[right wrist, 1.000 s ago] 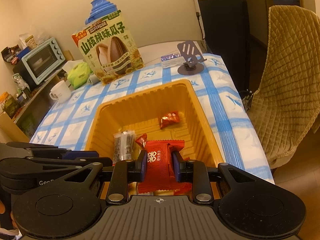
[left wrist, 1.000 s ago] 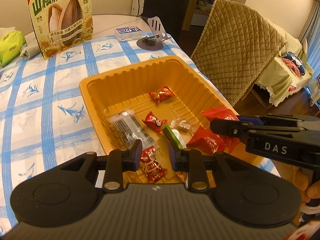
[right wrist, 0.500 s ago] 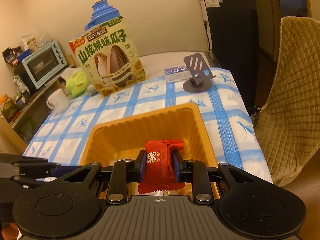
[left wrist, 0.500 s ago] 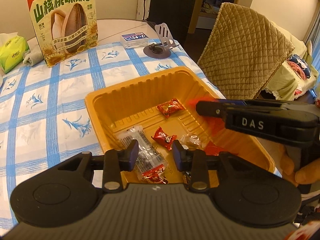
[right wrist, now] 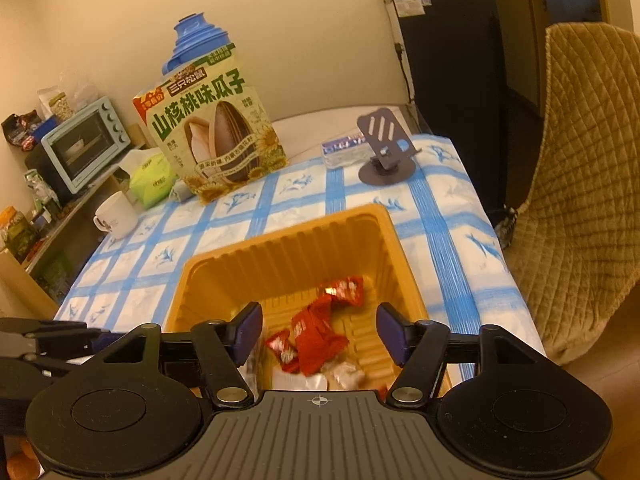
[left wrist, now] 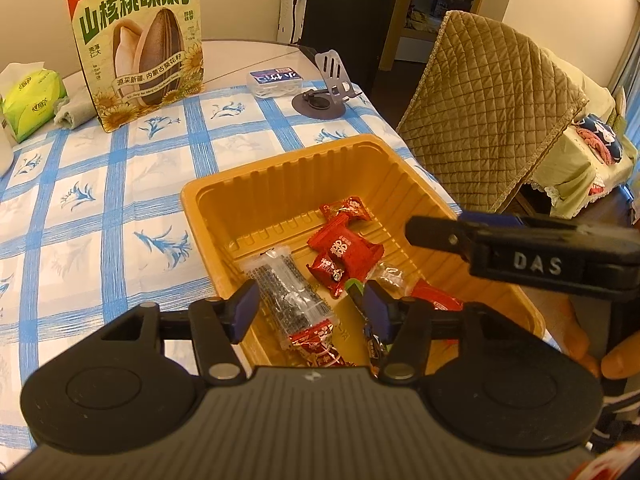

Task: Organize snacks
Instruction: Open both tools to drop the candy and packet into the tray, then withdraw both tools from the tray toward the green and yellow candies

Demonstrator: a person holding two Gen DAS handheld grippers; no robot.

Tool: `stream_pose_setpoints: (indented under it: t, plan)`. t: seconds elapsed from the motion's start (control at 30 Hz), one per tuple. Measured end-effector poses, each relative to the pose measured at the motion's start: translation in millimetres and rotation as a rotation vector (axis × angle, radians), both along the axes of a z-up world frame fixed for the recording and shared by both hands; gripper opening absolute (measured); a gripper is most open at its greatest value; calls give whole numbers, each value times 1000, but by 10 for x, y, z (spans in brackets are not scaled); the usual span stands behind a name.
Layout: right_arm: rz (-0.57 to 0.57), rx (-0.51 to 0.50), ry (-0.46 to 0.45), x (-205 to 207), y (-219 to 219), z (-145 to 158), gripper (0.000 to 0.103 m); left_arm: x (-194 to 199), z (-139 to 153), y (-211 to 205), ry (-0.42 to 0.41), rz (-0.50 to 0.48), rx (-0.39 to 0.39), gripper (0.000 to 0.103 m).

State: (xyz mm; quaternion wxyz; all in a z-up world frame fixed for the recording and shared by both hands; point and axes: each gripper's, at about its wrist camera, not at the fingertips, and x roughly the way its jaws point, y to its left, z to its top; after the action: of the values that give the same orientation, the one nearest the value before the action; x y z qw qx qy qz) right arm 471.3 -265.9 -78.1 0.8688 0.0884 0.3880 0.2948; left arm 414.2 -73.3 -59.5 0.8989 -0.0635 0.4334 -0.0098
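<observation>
The red snack packet (left wrist: 345, 249) lies on the floor of the orange tray (left wrist: 280, 168), near the middle of the left wrist frame, resting against a smaller red candy (left wrist: 330, 275) below it. Another red candy (left wrist: 348, 210) sits just above it toward the tray's far wall. A clear packet with dark contents (left wrist: 288, 300) lies to the lower left, and more wrapped sweets crowd the tray's near end, partly hidden by the tool.

The left tongs (left wrist: 310, 308) hang over the tray's near end; their jaws have just been opening and stand spread with nothing pinched. The right tongs (right wrist: 318, 330), low in the right wrist frame, have also just been opening; they are spread above the red packet, their pads clear of it.

The tray rests on a desk (left wrist: 120, 200) with a blue-checked cloth. At the upper left stands a sunflower seed bag (left wrist: 138, 40), a green tissue pack (left wrist: 32, 104) beside it. A grey phone stand (left wrist: 328, 88) sits at upper centre, a quilted chair (left wrist: 488, 100) at right.
</observation>
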Motion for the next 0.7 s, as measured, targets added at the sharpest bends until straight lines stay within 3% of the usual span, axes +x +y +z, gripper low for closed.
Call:
stream_pose_setpoints:
  t: [0.17, 0.27, 0.4, 0.7]
  plan:
    - [-15, 8, 9, -167, -123, 90, 84, -116, 58, -6, -10, 6, -8, 66]
    - [-26, 4, 7, -278, -175, 155, 89, -192, 99, -7, -13, 9, -20, 68]
    - [-40, -8, -1, -443, -225, 260, 92, -345, 200, -1, -39, 9, -33, 75]
    - [-80, -24, -15, -849, -330, 465, 95, -759, 441, 18, -81, -4, -55, 80]
